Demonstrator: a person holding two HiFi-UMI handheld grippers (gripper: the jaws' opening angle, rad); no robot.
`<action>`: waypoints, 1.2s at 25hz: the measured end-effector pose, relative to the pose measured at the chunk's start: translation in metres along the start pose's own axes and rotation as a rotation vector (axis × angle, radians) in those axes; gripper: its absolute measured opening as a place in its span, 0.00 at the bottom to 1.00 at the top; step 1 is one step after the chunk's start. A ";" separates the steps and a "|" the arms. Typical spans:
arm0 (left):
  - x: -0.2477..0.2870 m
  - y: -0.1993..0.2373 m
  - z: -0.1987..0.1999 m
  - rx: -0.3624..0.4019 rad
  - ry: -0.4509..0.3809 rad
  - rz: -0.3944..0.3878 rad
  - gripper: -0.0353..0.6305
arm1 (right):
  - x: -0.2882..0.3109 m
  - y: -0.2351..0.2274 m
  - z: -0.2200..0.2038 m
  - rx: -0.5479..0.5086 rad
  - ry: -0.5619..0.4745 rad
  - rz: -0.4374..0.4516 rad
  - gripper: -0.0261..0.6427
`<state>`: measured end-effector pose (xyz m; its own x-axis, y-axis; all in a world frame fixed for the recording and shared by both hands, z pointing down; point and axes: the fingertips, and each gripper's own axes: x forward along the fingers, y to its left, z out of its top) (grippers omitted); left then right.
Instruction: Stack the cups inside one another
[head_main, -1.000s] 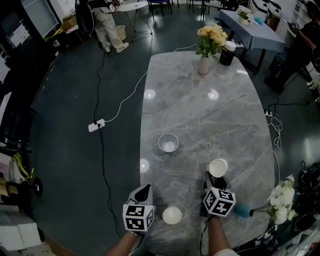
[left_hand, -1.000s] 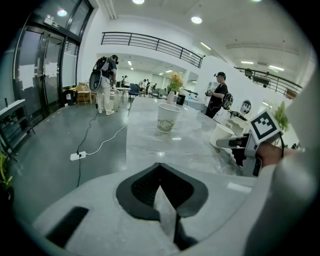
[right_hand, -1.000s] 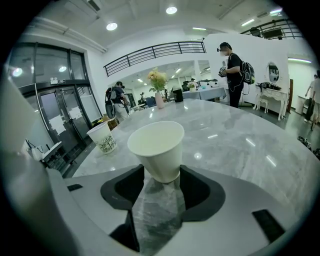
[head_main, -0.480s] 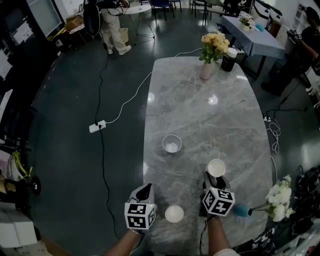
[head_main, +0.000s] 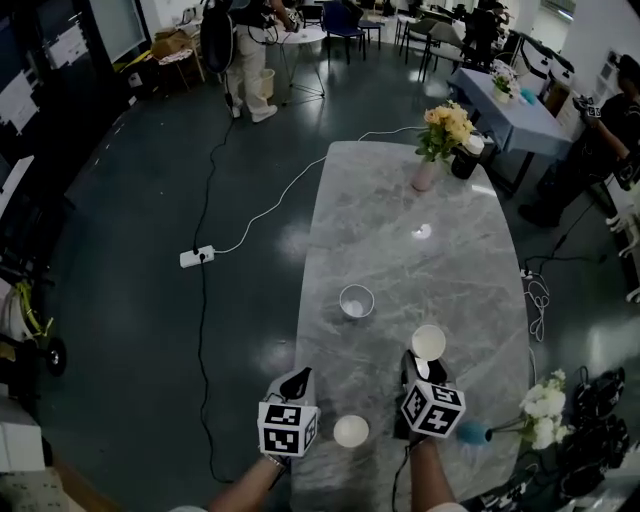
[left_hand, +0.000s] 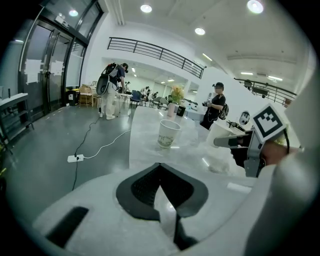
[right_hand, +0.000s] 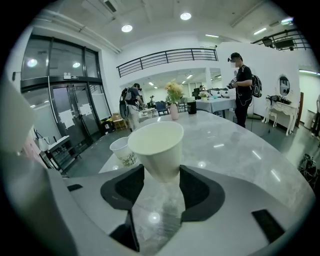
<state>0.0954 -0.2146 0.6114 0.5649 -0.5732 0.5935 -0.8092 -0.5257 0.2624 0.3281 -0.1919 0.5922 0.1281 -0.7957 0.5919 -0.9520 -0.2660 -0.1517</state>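
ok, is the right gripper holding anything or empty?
Holding. The right gripper is shut on the lower part of an upright white cup.

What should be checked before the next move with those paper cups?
1. Grip: right tool closed on held cup, low down: ok.
2. Spare: left tool shut, nothing between: ok.
3. Target: far cup upright, mouth up: ok.
4. Leftover: near cup upright between the tools: ok.
5. Path: table bare between held cup and far cup: ok.
6. Lift: held cup clear of the table: cannot tell.
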 end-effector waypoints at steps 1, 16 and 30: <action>-0.002 0.000 0.001 -0.004 -0.005 -0.002 0.05 | -0.001 0.005 0.003 -0.006 -0.003 0.005 0.34; -0.018 0.037 0.012 -0.080 -0.068 0.058 0.05 | 0.022 0.089 0.042 -0.099 -0.021 0.160 0.34; -0.020 0.057 0.000 -0.099 -0.043 0.090 0.05 | 0.051 0.132 0.059 -0.127 -0.030 0.238 0.34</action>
<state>0.0381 -0.2334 0.6144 0.4939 -0.6427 0.5857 -0.8677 -0.4076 0.2844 0.2254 -0.3001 0.5559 -0.0973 -0.8441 0.5274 -0.9832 -0.0006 -0.1824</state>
